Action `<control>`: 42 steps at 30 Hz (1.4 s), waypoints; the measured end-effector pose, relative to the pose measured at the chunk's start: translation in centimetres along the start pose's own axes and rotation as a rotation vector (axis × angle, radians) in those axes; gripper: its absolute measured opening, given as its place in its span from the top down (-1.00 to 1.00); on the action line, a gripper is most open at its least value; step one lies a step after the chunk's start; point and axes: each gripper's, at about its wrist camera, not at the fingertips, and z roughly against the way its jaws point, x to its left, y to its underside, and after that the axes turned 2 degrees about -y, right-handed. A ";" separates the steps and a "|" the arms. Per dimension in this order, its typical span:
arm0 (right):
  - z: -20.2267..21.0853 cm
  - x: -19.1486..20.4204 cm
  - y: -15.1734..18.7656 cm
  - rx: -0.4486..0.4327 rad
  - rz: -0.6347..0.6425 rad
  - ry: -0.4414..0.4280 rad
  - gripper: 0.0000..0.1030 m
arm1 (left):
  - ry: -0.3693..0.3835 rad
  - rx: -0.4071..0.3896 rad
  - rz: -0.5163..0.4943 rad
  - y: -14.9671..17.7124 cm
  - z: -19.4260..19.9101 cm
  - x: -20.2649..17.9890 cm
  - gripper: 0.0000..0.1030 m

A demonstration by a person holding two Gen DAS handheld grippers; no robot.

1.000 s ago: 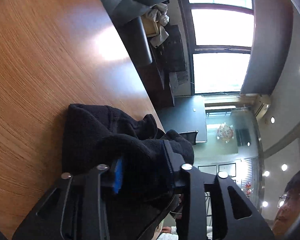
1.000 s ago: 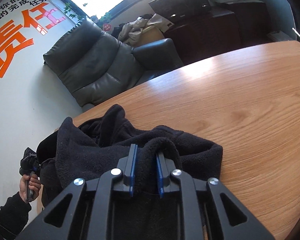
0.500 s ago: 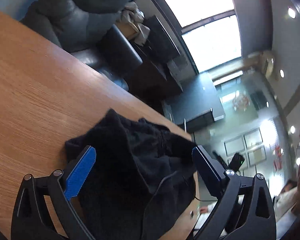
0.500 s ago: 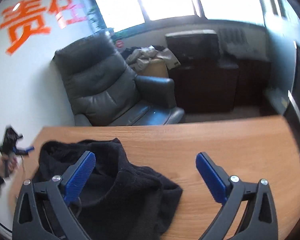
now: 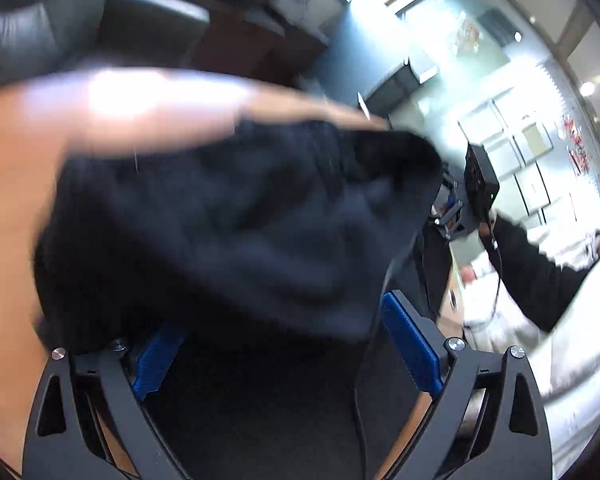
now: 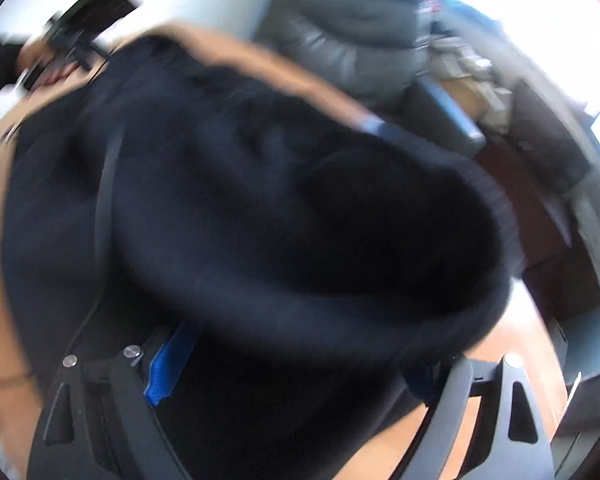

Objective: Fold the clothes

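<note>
A black fleece garment [image 5: 228, 232] lies bunched on the wooden table [image 5: 12, 168], and both views are blurred by motion. My left gripper [image 5: 278, 312] is open. Its blue pads [image 5: 410, 344] stand wide apart, with fleece lying loose between and over them. In the right wrist view the same fleece [image 6: 260, 208] fills most of the frame. My right gripper [image 6: 296, 352] has its jaws wide and closing, with fleece between them. One blue pad [image 6: 168, 368] shows and the other is mostly covered by cloth. Neither pair of pads visibly presses the cloth.
A grey leather armchair [image 6: 352, 20] stands beyond the table's far edge [image 5: 260, 92], with dark cabinets beside it. A person's black sleeve [image 5: 528, 256] reaches in from the right. A hand [image 6: 48, 68] holds a black device at the garment's far left.
Both grippers were shut on the fleece a second ago and have let go, their jaws now wide. Both views have rolled and moved in close over the garment, which now covers the pads.
</note>
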 end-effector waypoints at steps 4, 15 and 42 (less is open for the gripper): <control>0.1 -4.1 -2.2 -0.146 -0.190 0.163 -0.77 | -0.043 -0.111 0.087 -3.4 0.2 2.2 -0.87; -0.5 -1.2 -3.9 -0.154 -0.288 0.060 -0.80 | -0.015 -0.204 0.058 -2.2 1.4 -0.4 -0.94; -0.9 -8.8 8.4 0.048 -0.852 -0.063 -0.59 | -0.258 -0.256 0.256 1.2 3.7 6.0 -0.99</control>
